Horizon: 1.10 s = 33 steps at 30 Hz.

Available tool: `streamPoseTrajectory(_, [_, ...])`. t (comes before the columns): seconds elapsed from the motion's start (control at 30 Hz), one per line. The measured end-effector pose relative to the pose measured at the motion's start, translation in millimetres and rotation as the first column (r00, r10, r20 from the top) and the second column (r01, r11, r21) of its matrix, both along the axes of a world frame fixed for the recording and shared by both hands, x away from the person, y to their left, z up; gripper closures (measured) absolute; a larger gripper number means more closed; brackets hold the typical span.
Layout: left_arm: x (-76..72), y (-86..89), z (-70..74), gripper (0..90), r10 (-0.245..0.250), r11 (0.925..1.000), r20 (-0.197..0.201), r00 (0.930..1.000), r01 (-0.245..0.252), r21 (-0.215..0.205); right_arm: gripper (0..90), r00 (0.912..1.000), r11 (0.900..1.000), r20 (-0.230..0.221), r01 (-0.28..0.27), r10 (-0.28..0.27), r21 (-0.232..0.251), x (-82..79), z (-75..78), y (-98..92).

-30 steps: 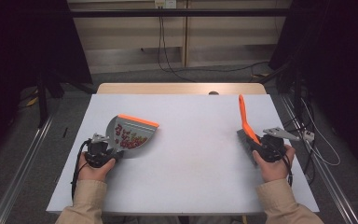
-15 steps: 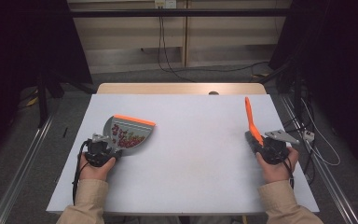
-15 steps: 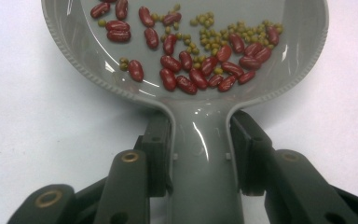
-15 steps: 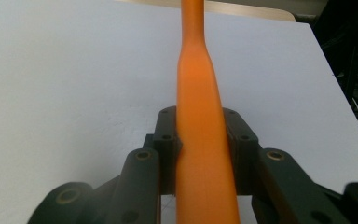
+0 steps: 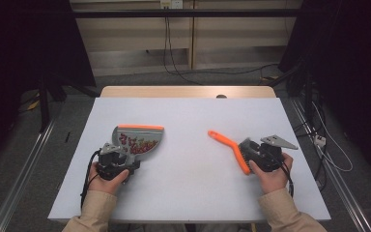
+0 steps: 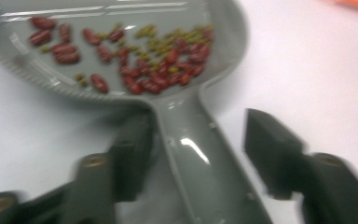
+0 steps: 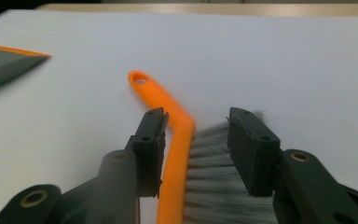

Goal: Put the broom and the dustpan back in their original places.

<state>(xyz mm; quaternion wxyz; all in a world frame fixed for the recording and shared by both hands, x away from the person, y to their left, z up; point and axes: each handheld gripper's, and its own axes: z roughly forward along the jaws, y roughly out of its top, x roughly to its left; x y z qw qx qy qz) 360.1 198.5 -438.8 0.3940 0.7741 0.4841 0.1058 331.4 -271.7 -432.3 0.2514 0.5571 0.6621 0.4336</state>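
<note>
High view count: one dustpan, one brush, two grippers, on one white tabletop
Dustpan: grey with an orange front lip, lying flat at the left of the tabletop; many red beans and small green ones heaped near its handle end
Brush: orange handle with a hanging hole, bent, grey bristles; lies at the right, handle pointing toward the middle
Left gripper: jaws have just been opening; they straddle the dustpan handle, the right one clearly off it, the left close alongside
Right gripper: jaws have just been opening; the brush head lies between them, left jaw beside the orange back, right jaw at the bristles
</note>
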Motion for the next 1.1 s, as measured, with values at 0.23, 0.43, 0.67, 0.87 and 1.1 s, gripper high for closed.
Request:
streamPoseTrajectory(0.23, [-6.8, 7.5, 10.6, 19.2, -0.026, 0.9930, 0.104, 0.9942, 0.037, -0.112, 40.5, 0.9946, 0.994, -0.013, -0.102, 0.103, 0.046, -6.4, -3.3, -0.3])
streamPoseTrajectory(0.43, [-9.5, 6.4, 13.5, 15.2, -0.082, 0.9857, 0.172, 0.9817, 0.106, -0.131, 32.9, 0.9885, 0.987, 0.011, -0.151, 0.151, 0.051, -12.5, -3.9, -5.4])
streamPoseTrajectory(0.67, [-12.0, 12.1, 13.6, 11.2, -0.117, 0.9797, 0.197, 0.9733, 0.146, -0.137, 24.9, 0.9832, 0.982, 0.028, -0.181, 0.180, 0.043, -20.0, -5.9, -12.1])
streamPoseTrajectory(0.87, [-13.0, 15.2, 10.4, 9.1, -0.124, 0.9786, 0.200, 0.9719, 0.154, -0.137, 22.4, 0.9810, 0.980, 0.027, -0.193, 0.192, 0.048, -25.8, -9.2, -16.3])
streamPoseTrajectory(1.1, [-14.2, 15.3, 10.0, 8.7, -0.128, 0.9747, 0.215, 0.9682, 0.163, -0.153, 22.0, 0.9802, 0.980, 0.046, -0.194, 0.192, 0.039, -27.0, -7.3, -18.0])
